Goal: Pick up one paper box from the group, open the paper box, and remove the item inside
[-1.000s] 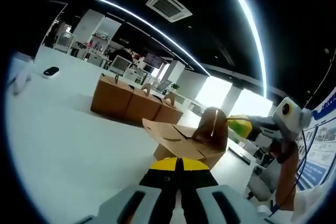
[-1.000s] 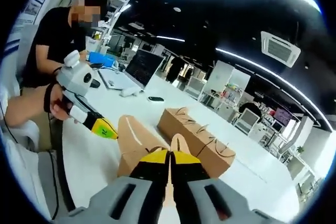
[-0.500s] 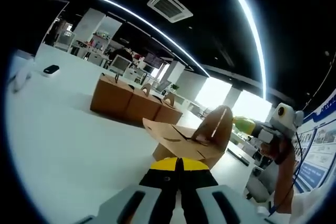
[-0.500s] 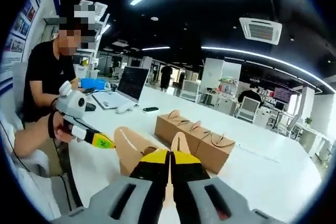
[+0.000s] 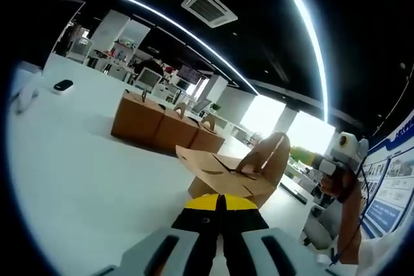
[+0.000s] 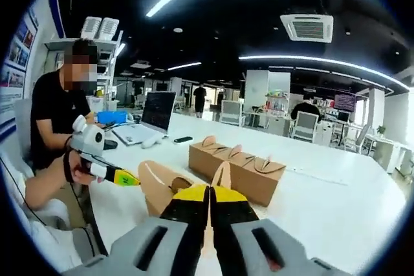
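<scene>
Gripping paper box (image 5: 226, 179) flaps, both grippers' fingers (image 5: 206, 214) closed

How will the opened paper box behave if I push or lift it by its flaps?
The opened paper box looks like thin cardboard, so the raised flap will probably bend rather than carry it. It seems light and may slide on the smooth white table. Pulling a flap could tip it.

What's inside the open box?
You can't tell yet. In the left gripper view the open box has its flaps spread up and out, but they hide the inside, so whatever is in there stays covered.
</scene>
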{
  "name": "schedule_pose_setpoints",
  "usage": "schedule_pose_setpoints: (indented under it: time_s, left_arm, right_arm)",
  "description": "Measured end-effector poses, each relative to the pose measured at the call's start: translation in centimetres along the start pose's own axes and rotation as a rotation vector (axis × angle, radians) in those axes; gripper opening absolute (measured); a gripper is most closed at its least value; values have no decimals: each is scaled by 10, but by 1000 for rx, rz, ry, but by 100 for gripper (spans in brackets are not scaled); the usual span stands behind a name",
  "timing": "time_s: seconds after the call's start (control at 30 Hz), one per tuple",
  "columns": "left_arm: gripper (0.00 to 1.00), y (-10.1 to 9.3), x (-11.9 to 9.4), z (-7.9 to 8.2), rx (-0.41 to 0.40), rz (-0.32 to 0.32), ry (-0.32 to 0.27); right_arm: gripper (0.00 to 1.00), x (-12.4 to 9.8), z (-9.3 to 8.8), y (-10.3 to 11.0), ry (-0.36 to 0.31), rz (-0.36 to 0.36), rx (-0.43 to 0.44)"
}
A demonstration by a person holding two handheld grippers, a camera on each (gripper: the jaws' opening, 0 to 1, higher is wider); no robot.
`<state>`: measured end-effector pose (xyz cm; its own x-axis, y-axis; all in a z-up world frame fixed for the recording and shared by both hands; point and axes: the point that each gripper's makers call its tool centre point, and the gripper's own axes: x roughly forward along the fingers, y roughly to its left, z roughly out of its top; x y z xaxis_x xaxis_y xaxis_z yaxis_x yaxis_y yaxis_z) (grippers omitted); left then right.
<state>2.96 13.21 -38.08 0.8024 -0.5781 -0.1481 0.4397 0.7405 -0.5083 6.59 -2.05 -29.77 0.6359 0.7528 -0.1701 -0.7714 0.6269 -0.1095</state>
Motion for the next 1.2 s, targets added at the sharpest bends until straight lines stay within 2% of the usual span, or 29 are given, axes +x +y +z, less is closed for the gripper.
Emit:
schedule_pose_setpoints:
  time_s: [0.57,0.8,1.2]
  left_arm:
    - [3,0,0,0,0,3,-1]
    - [3,2,-1,0,-1,8,-5]
    - [3,4,-1,-1,-4,13,-4]
  right_arm:
    - [3,-12,-14,-17,7,-30,47]
    - [3,-16,-26,-25,-5,-24,166]
    - [3,-19,-49,-34,57,-45,160]
